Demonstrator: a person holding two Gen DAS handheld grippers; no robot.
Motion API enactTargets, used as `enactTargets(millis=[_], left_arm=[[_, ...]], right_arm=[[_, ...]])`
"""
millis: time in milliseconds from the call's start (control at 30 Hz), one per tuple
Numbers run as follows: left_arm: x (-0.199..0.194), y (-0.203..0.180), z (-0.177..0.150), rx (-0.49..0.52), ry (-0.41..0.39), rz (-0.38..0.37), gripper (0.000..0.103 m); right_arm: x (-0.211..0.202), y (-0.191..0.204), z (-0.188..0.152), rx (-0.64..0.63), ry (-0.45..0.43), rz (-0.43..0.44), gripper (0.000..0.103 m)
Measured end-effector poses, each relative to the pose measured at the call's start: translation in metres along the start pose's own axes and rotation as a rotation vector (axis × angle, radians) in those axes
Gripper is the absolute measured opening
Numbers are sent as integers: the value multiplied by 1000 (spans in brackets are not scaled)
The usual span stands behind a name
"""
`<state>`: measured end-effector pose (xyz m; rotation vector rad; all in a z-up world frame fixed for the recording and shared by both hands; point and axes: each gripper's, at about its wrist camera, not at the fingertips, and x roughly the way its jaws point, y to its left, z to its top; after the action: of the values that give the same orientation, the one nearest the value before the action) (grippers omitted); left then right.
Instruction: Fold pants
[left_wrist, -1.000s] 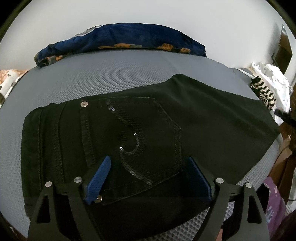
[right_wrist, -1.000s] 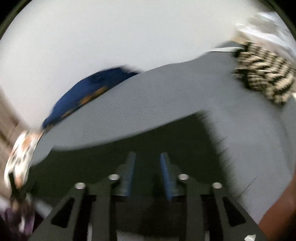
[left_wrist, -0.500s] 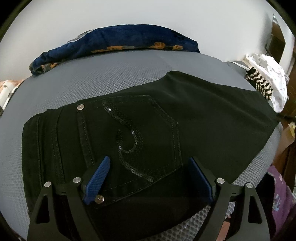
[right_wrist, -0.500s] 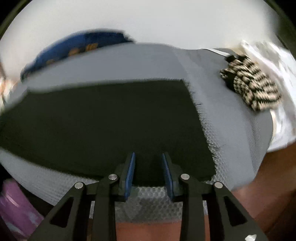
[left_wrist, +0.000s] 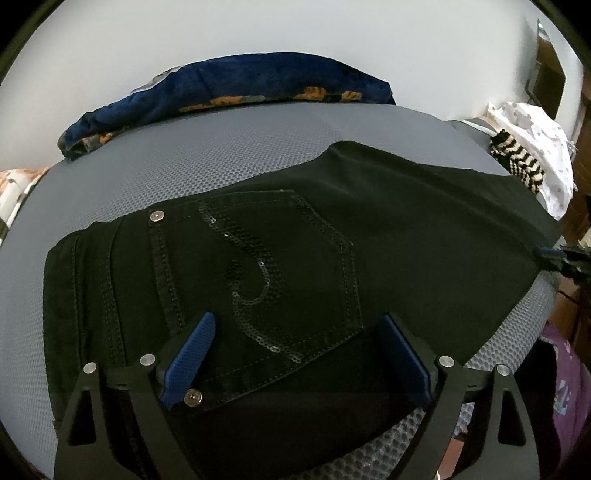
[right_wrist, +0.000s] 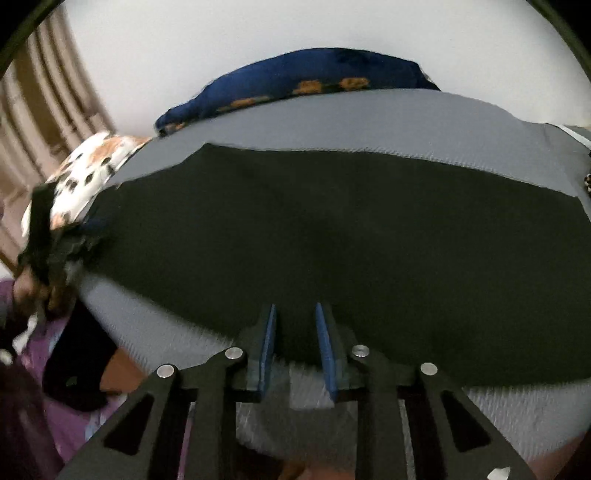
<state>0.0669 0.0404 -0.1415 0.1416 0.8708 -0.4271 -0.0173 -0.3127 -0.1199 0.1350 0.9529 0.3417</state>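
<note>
Black pants lie flat on the grey mesh mattress, long axis running side to side: waistband and sequinned back pocket at the left end, the leg stretching away to the right. The left gripper sits right over that pocket, jaws spread wide and just opening a touch more, pads straddling the pocket's lower corner with cloth under them but nothing pinched.

Over to the right gripper, and it's at the near edge of the leg, jaws narrowed to a slim gap and just closing further. The hem edge of the pants lies between the blue pads, though I can't tell if they bite yet; the picture is smeared.

My read: the right hand is the one nearer the free leg end, so it would carry that end leftward, toward the waistband.

No containers here, only a blue floral blanket heaped at the far side and striped knitwear off right.
</note>
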Motion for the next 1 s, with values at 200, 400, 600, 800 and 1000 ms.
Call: enactTargets(millis=[200, 400, 600, 800, 1000], left_arm=[[2, -4, -1, 22, -3, 2, 94], [3, -5, -1, 32, -3, 6, 97], [5, -7, 0, 36, 6, 18, 97], [7, -10, 1, 43, 18, 31, 98], [7, -11, 1, 46, 27, 33, 99]], right_arm=[[-70, -72, -39, 374, -166, 84, 25], [-114, -209, -135, 1020, -458, 130, 26], [-98, -247, -147, 1145, -515, 220, 27], [-103, -254, -137, 1153, -554, 173, 32], [-116, -260, -148, 1228, -616, 189, 58]])
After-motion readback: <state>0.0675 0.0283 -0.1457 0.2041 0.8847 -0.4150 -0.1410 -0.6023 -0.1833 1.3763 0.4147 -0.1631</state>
